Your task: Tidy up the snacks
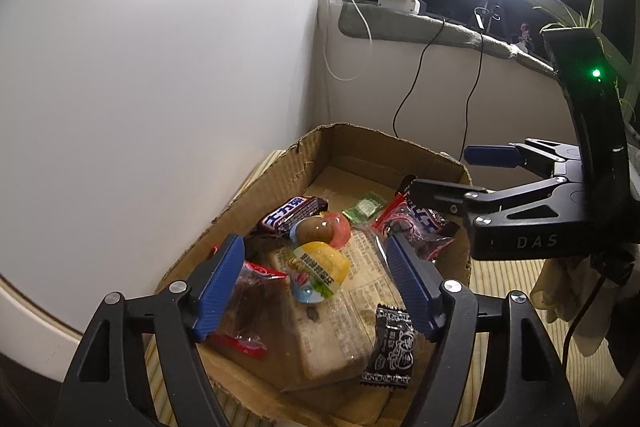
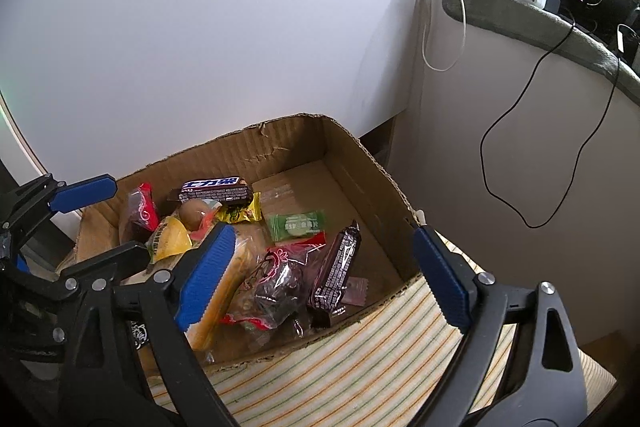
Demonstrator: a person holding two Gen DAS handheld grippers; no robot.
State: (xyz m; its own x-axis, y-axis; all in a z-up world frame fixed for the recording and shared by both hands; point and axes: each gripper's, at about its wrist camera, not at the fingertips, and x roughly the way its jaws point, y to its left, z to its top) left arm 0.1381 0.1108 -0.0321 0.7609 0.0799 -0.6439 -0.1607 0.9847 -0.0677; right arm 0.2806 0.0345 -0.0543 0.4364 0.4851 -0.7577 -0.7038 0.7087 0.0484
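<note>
The snacks lie heaped in an open cardboard box (image 2: 362,155) that sits on a striped mat (image 2: 360,355) against a white wall. Near the back wall of the box lies a dark chocolate bar (image 2: 216,189), with a packed brown egg (image 2: 192,213) and a yellow-wrapped piece (image 2: 170,241) just in front of it; a green sachet (image 2: 297,224) lies apart on the bare floor of the box. Nearer the front rim are a red-trimmed clear bag (image 2: 276,279) and a second dark bar (image 2: 335,273), leaning on each other.

The left gripper (image 1: 316,283) hangs over the box, tilted downward, its blue pads spread wide with nothing pressed between them. The right gripper (image 2: 320,275) points down over the front rim, likewise released, jaws wide and gripping nothing. In the left wrist view a small black wrapper (image 1: 390,347) lies at the near edge of the pile.
</note>
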